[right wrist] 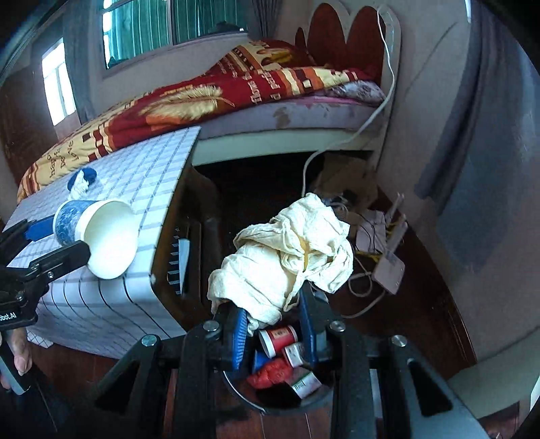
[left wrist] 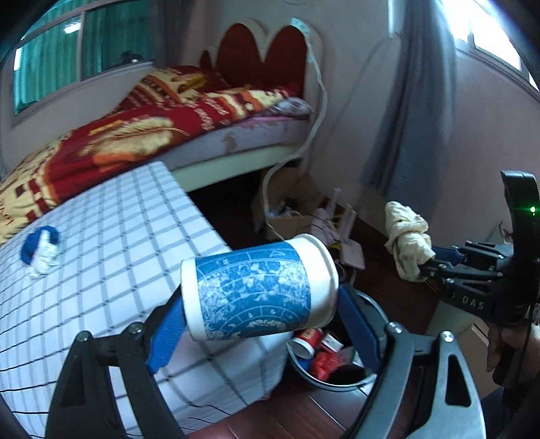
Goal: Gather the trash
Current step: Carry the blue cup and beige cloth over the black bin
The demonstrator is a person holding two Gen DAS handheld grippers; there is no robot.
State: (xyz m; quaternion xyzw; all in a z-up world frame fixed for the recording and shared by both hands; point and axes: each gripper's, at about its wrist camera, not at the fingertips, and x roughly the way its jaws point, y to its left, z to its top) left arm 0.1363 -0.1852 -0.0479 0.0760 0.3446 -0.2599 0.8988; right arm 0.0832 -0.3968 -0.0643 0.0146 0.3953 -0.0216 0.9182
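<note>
My blue pads (left wrist: 167, 332) flank a white paper cup (left wrist: 260, 290) banded in blue floral print, a cream-yellow crumpled tissue (right wrist: 287, 253), a white tablecloth (left wrist: 111, 243) with grey grid lines, and a red-and-gold blanket (left wrist: 141, 128) patterned with feathers.

We see a bedroom with pale pink walls (left wrist: 364, 67) and a dark wood floor (left wrist: 398, 270). A bed (left wrist: 243, 141) with a red scalloped headboard (left wrist: 263, 47) carries a red and gold blanket (left wrist: 135, 135). Beside it stands a checked table (left wrist: 118, 236). Daylight enters windows (right wrist: 141, 27) hung with grey curtains (left wrist: 415, 101).
</note>
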